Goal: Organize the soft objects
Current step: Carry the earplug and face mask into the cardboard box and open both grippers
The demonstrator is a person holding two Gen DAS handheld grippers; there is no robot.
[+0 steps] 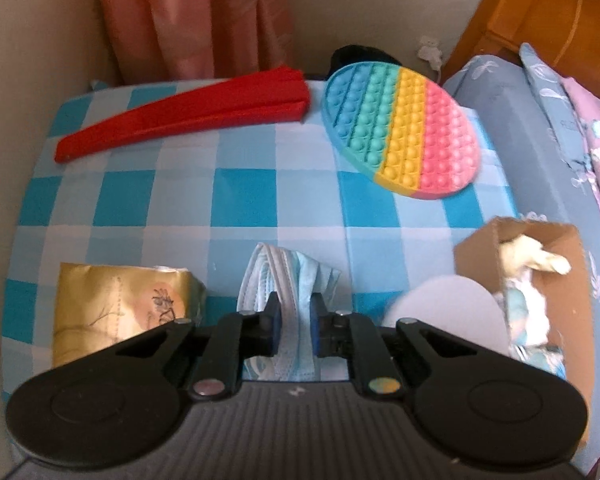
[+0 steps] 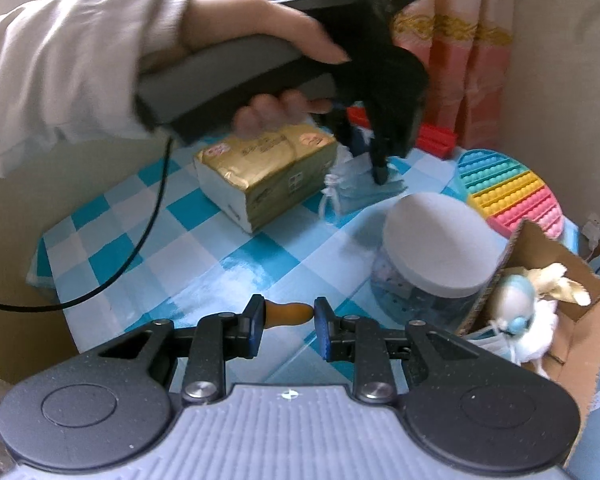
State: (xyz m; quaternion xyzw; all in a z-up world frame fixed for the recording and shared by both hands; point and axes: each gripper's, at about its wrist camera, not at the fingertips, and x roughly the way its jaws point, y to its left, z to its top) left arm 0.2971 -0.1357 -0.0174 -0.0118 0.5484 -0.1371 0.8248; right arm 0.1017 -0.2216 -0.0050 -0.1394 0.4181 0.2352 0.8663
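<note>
A crumpled light-blue face mask (image 1: 284,276) lies on the blue checked tablecloth (image 1: 220,200), and my left gripper (image 1: 296,304) is shut on it. From the right wrist view, that left gripper (image 2: 380,174) points down onto the mask (image 2: 352,188), with a person's hand on its handle. My right gripper (image 2: 290,318) is shut on a small orange-brown piece (image 2: 292,312) above the cloth's near edge. A cardboard box (image 2: 528,240) on the right holds a white plush toy (image 2: 532,308) and another mask.
A gold tissue pack (image 1: 116,308) lies left of the mask. A white-lidded jar (image 2: 436,240) stands beside the box. A rainbow bubble pad (image 1: 404,128) and a red folded piece (image 1: 188,116) lie at the far edge. Bedding (image 1: 540,128) is on the right.
</note>
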